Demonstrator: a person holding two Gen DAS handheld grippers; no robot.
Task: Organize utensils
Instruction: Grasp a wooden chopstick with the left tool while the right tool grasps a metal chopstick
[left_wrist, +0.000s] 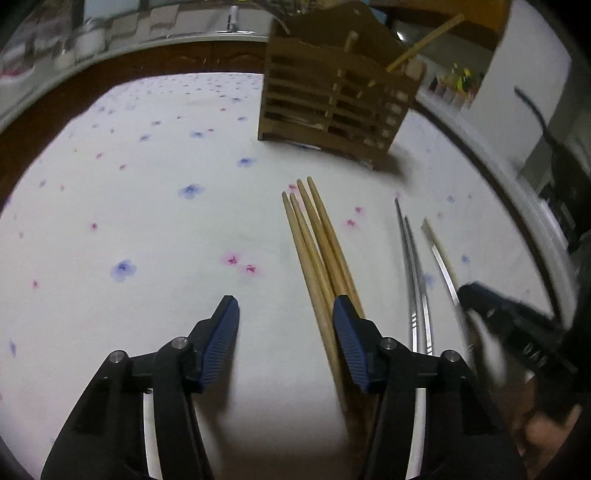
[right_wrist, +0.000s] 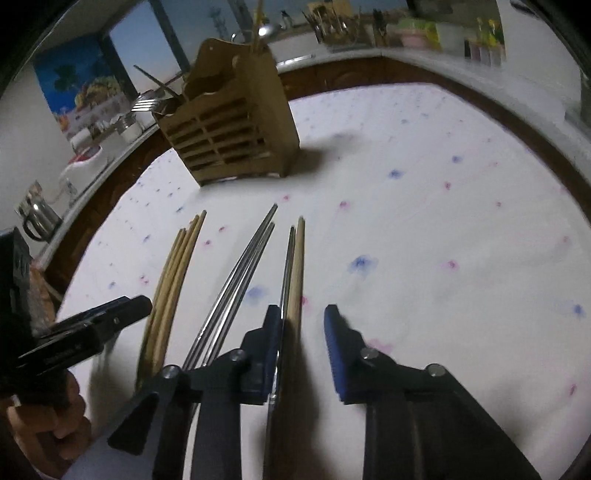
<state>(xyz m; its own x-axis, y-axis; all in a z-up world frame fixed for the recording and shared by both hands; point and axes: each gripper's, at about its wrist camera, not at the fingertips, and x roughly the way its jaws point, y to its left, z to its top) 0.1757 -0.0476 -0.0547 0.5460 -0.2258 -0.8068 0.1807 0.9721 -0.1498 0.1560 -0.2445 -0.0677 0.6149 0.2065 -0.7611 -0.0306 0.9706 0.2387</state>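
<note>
Several wooden chopsticks (left_wrist: 314, 236) (right_wrist: 177, 266) lie in a bundle on the flowered white tablecloth (left_wrist: 147, 221). My left gripper (left_wrist: 286, 310) stands open over their near ends; they run along its right finger, well clear of the left pad. To their right lie two metal chopsticks (left_wrist: 412, 258) (right_wrist: 240, 266), then a metal and wooden pair (left_wrist: 437, 251) (right_wrist: 297, 266). My right gripper (right_wrist: 303, 314) straddles that pair. It lies against the left finger, with a gap to the right pad. A slatted wooden utensil holder (left_wrist: 332, 99) (right_wrist: 229, 125) stands beyond, with forks and a stick in it.
The table's dark wooden edge (left_wrist: 110, 70) curves round the back, with a kitchen counter and jars behind it. In the right wrist view a hand (right_wrist: 62, 424) holds the left gripper at the lower left. Bare cloth (right_wrist: 461, 258) stretches to the right.
</note>
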